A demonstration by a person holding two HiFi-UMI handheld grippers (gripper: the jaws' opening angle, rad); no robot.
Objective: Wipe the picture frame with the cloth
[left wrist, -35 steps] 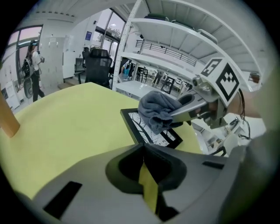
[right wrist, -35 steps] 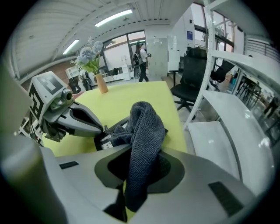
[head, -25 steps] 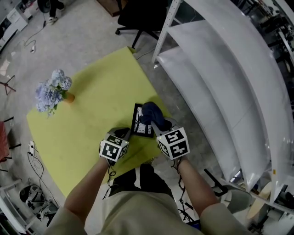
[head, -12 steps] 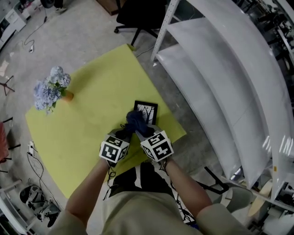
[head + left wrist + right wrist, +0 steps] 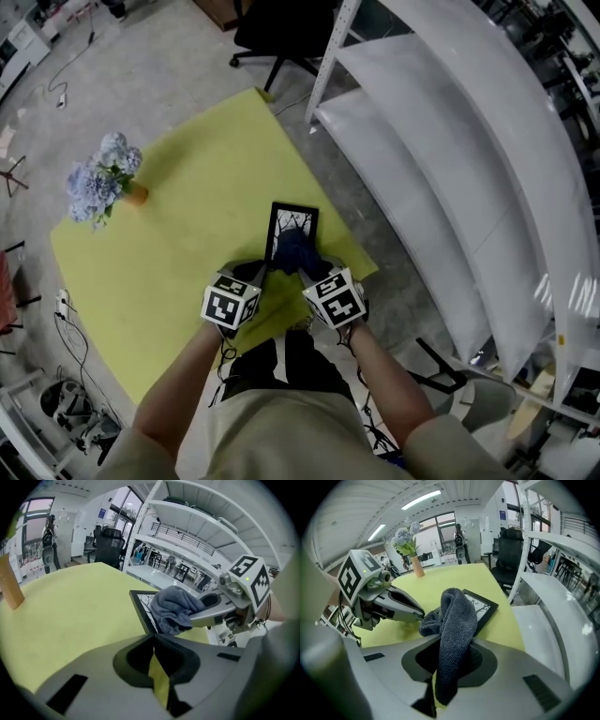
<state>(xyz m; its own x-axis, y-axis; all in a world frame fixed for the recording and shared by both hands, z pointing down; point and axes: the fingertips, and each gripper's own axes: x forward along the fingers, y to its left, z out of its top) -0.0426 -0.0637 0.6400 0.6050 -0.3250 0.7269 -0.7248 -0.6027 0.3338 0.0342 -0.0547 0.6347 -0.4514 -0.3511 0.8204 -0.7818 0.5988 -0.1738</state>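
A black picture frame (image 5: 292, 223) with a tree print lies on the yellow table (image 5: 197, 206) near its front right corner. My right gripper (image 5: 306, 268) is shut on a dark blue cloth (image 5: 297, 249), and the cloth rests on the near part of the frame. In the right gripper view the cloth (image 5: 452, 620) hangs out of the jaws over the frame (image 5: 483, 606). My left gripper (image 5: 260, 273) is shut at the frame's near left edge. In the left gripper view the frame (image 5: 143, 609) runs into the jaws.
A small vase of pale blue flowers (image 5: 101, 175) stands at the table's far left. White curved shelving (image 5: 441, 178) rises close on the right. A black office chair (image 5: 281, 33) is beyond the table. Cables lie on the floor at the left.
My right gripper swept the cloth leftward over the frame, then back to the middle and nearer to me. The left gripper has stayed at the frame's near edge.
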